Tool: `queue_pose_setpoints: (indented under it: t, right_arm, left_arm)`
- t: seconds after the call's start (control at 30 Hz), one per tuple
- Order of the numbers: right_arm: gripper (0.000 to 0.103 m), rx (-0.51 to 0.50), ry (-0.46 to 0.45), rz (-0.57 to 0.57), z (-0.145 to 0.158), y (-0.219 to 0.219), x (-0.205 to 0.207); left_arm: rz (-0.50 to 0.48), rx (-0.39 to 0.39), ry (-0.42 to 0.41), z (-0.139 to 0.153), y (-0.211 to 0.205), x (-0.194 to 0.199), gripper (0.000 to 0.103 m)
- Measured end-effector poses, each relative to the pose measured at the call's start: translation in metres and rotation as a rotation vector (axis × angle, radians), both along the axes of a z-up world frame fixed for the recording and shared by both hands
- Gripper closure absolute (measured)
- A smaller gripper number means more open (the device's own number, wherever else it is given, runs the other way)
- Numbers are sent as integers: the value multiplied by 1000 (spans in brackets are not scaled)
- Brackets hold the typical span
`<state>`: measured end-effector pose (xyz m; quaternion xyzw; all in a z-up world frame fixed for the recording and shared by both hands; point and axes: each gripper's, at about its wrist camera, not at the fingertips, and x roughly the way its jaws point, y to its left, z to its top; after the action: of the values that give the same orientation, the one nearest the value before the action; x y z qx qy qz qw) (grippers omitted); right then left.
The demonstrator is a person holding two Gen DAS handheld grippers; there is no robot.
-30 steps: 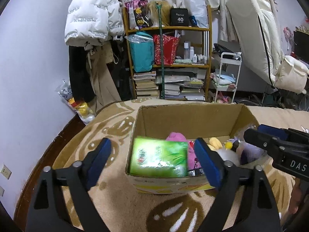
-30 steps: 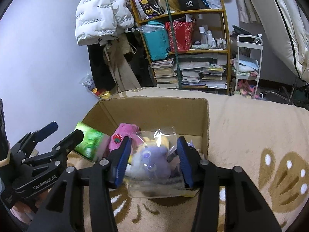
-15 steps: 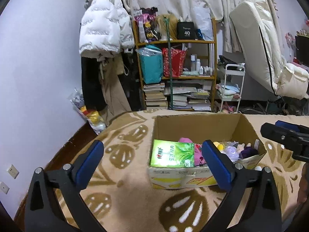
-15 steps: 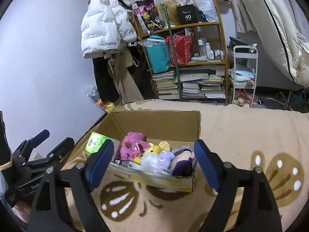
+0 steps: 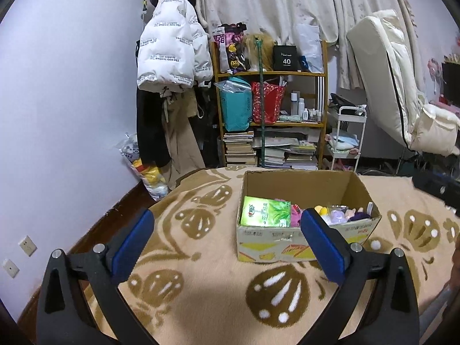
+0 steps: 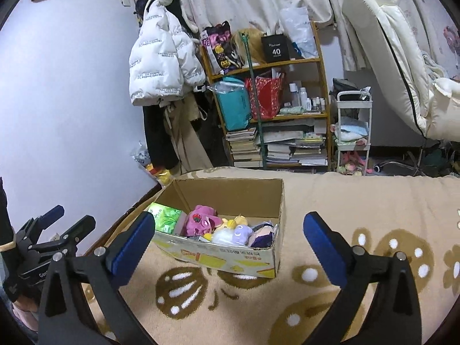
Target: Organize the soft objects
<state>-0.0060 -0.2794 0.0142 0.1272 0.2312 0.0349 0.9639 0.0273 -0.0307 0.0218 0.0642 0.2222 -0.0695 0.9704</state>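
The cardboard box (image 6: 230, 244) stands open-topped on the tan patterned blanket (image 6: 359, 201), its front wall printed in yellow and red and slightly scuffed. Inside, at the left end, a green tissue pack (image 5: 266, 211) leans against the wall. Beside it lies a pink plush toy (image 6: 199, 222), then a small yellow plush (image 6: 233, 223), a white-and-lilac plush (image 6: 234, 234) in clear wrapping, and a dark purple plush (image 6: 263, 235) at the right end. All contents sit below the rim.

The left gripper (image 5: 227, 241) stands with jaws wide apart, nothing between the blue pads; the box shows beyond its right finger. The right gripper (image 6: 230, 245) is likewise spread wide and empty (its jaws have just been opening).

Compared with one second earlier: the right gripper then bracketed the wrapped lilac plush closely at the box's near edge; the plush now lies in the box, clear of the pads. The left gripper then had the tissue pack between its pads. Both grippers have drawn back and upward, so the box appears smaller and wholly in view.

Behind stand a wooden shelf (image 5: 270, 120) of books and bags and a white puffer jacket (image 5: 169, 54).
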Motion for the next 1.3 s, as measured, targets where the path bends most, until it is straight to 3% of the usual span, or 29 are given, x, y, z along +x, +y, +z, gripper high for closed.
queue_pose_setpoints:
  t: [0.4,0.9,1.3]
  right_arm:
    - [0,-80,-23,-33,1,1,-27]
    - [0,-73,-9,-105,-11,-9,-26]
    - [0,-74,0,-96,-11,-11,-20]
  left_arm:
    - [-25,67,-18,-4,-5,-34,2]
    - [-26,75,-3,-18,-13,-19,2]
    - [-12,66,-17,-19,-11,-15,2]
